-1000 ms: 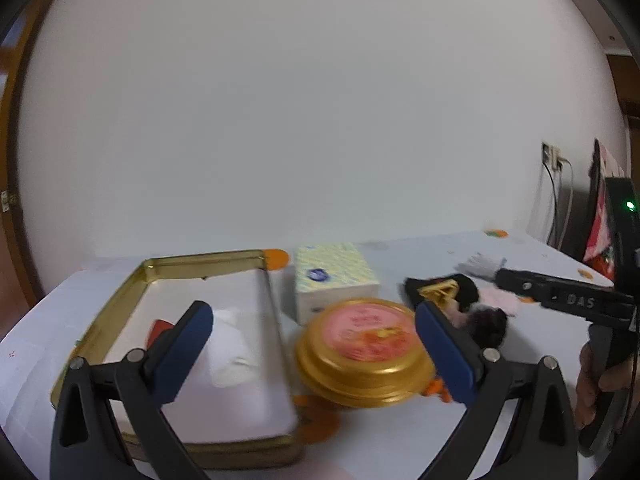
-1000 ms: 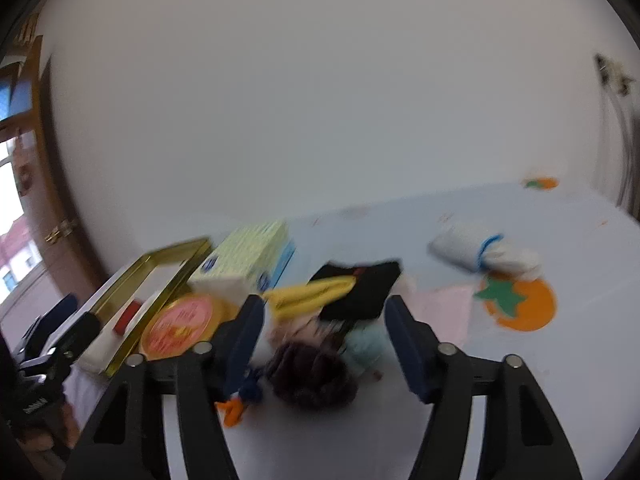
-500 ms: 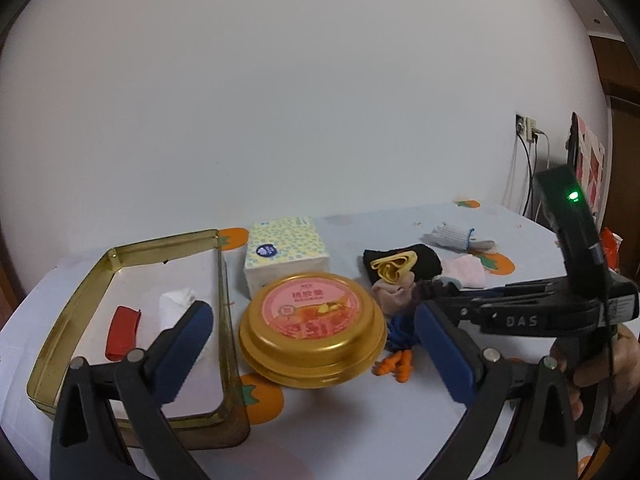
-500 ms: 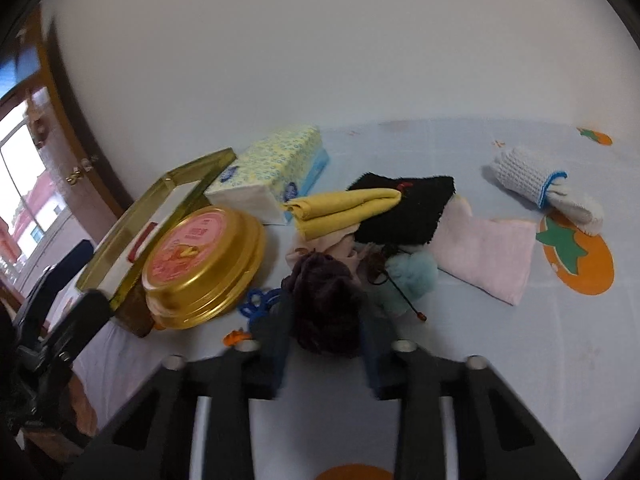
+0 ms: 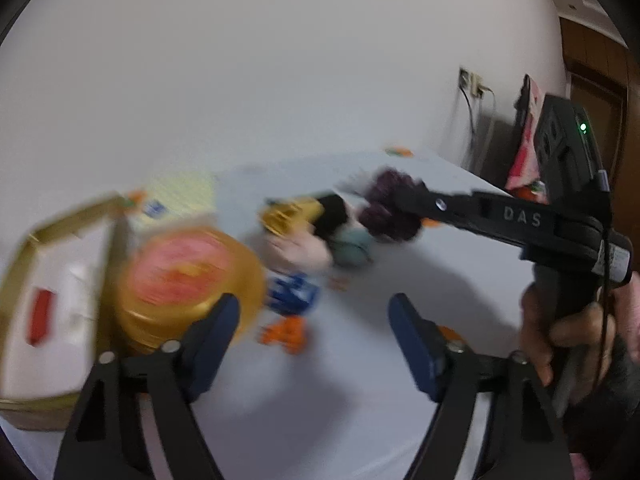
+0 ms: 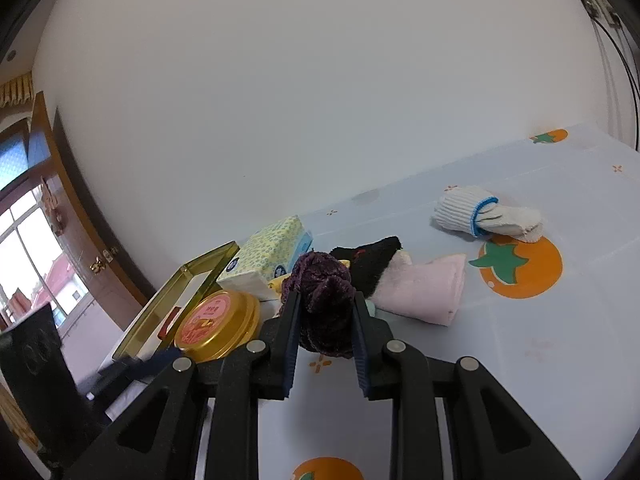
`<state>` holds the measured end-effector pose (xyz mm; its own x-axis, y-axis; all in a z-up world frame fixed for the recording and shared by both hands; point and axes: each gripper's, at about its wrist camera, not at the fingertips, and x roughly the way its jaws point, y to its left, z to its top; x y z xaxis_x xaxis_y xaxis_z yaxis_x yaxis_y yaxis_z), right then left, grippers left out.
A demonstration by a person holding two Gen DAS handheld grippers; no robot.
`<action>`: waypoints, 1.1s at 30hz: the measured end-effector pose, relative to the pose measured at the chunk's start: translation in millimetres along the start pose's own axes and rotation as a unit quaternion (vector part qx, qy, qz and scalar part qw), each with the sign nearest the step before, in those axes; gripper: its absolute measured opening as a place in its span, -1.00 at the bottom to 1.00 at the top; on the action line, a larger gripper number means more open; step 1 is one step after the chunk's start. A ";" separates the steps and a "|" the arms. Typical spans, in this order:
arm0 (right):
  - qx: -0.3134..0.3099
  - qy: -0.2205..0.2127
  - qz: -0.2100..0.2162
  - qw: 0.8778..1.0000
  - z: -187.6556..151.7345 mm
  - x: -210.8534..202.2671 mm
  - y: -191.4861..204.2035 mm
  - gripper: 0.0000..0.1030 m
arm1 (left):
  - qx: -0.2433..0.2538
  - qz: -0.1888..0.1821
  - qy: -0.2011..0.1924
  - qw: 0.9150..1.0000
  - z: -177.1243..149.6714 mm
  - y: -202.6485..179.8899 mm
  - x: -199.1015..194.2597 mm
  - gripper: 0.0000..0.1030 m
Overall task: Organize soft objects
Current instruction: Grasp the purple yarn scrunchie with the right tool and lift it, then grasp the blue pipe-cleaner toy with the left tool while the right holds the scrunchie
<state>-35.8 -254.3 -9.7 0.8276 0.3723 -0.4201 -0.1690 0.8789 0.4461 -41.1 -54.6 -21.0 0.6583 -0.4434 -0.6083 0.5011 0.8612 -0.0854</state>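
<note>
While the right gripper [image 6: 325, 312] clamps the purple scrunchie [image 6: 325, 302] between its 2 pads, the job is plainly a carry, and the grip looks sound: both pads bite into the plush middle, with the scrunchie lifted clear of the tablecloth [image 6: 520, 344]. Just beyond those fingertips sits the pile it came from: a black cloth [image 6: 370, 260], a pink folded cloth [image 6: 428, 290], and farther right a white rolled glove [image 6: 484, 212]. Off to the gripper's left wait the round gold tin [image 6: 218, 326] and the open gold tray [image 6: 192, 276], with the tissue pack [image 6: 268, 256] behind.

Over on the other side, the left gripper [image 5: 314, 332] has nothing between its pads and its jaws are closing over bare cloth; the view is badly smeared. Best practice now, by the look of it: keep the squeeze steady, travel high enough to clear the tin's lid, and let go only once the scrunchie hangs over the tray.
</note>
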 end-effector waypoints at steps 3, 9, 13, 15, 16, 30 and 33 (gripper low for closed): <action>-0.004 -0.005 -0.005 1.000 1.0 -1.2 1.8 -0.49 | -0.027 -0.022 0.037 0.999 0.4 -3.3 17.3 0.49; -0.016 -0.012 -0.012 1.000 0.7 -2.1 4.7 -0.47 | -0.064 -0.002 0.078 0.995 4.3 -5.8 44.3 0.49; -0.015 -0.018 -0.019 1.000 0.5 -6.2 3.6 -0.46 | -0.083 0.035 0.089 0.992 10.5 -6.2 57.6 0.49; -0.011 -0.022 -0.023 0.999 0.6 -7.3 1.9 -0.46 | -0.086 0.047 0.092 0.991 12.3 -7.6 62.7 0.49; -0.008 -0.023 -0.023 0.999 1.0 -8.3 0.6 -0.46 | -0.088 0.051 0.096 0.990 12.3 -7.9 64.9 0.49; 0.005 -0.023 -0.032 0.999 1.7 -9.3 -2.7 -0.46 | -0.093 0.041 0.079 0.992 6.8 12.6 48.7 -0.77; 0.001 -0.026 -0.041 0.999 1.3 -9.6 -1.8 -0.46 | -0.073 0.036 0.071 0.994 5.2 6.2 43.3 -0.80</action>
<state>-42.7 -259.8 -5.5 0.8654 0.2834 -0.4133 -0.0991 0.9052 0.4133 -6.6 -69.7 -43.7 0.5991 -0.3486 -0.7208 0.3618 0.9209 -0.1447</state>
